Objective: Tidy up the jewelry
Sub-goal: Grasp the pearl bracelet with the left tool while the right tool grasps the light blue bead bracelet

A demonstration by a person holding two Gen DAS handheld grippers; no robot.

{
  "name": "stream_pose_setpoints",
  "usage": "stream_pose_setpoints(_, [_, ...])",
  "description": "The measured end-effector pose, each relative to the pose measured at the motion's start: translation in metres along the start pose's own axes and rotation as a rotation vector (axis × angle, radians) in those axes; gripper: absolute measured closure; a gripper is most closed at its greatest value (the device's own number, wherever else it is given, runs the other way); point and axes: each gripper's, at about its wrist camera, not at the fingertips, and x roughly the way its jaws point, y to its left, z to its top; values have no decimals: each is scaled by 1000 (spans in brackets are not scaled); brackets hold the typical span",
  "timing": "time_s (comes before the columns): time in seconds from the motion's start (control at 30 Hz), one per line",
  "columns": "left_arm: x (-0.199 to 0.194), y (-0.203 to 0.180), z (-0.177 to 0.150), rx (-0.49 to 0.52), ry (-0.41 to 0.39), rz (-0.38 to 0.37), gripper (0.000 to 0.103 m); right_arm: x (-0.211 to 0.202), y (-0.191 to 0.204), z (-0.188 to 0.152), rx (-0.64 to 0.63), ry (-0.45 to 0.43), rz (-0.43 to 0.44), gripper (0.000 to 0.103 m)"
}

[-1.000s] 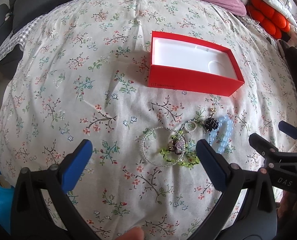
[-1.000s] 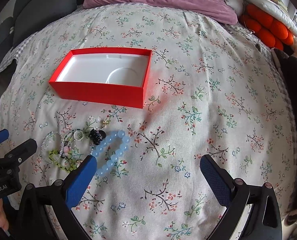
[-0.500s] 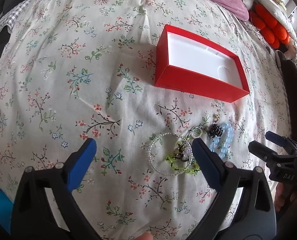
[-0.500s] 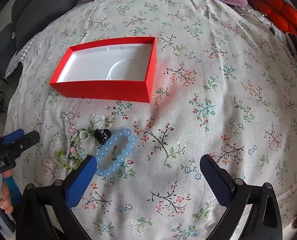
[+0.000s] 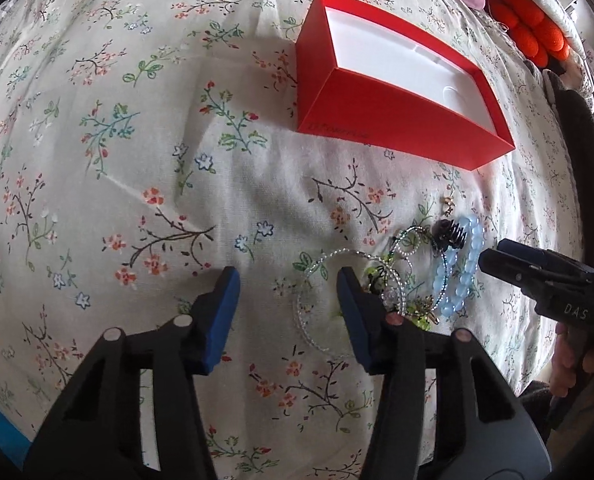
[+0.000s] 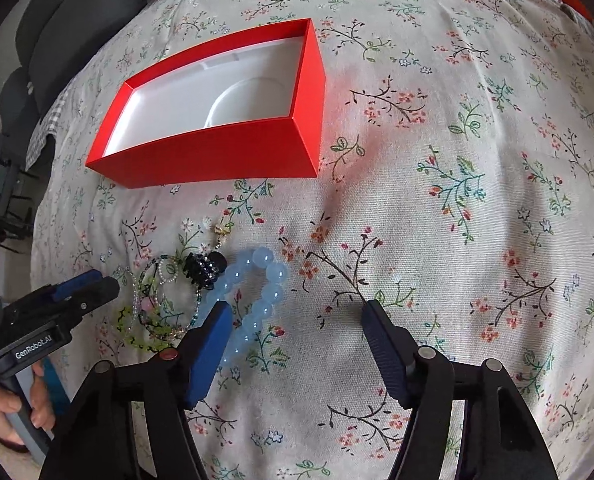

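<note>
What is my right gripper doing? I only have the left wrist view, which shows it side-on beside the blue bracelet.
Observer: In the right wrist view the right gripper is open. Its jaws have just been closing, and the pads grip nothing.
Operator: Where is the bracelet relative to its fingers?
Observer: The blue bead bracelet lies at the left finger. That finger covers part of the loop, and the rest shows inside the gap.
Operator: Is the box empty?
Observer: Yes. The red box shows its whole white floor with a round recess, and nothing is in it.

bracelet tangle [image 5: 393, 292] partly hidden; box lettering [image 5: 345, 133] unreadable
</note>
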Motion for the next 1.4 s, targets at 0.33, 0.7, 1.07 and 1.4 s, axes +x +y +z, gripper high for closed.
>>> stream_pose_setpoints(0.33, [8, -26, -2, 158, -60, 104, 54, 17, 32, -3, -101, -43, -104, 37])
stream_pose_setpoints(0.7, [5, -27, -6, 165, -112, 78, 96, 27, 68, -27, -243, -115, -247, 61])
stream_pose_setpoints(1.07, [-28, -19, -8, 162, -160, 57, 98, 2, 39, -23, -177, -99, -131, 91])
stream_pose_setpoints(1.4, [-75, -33, -15, 184, -274, 15, 98, -42, 36, -13, -165, -188, -75, 91])
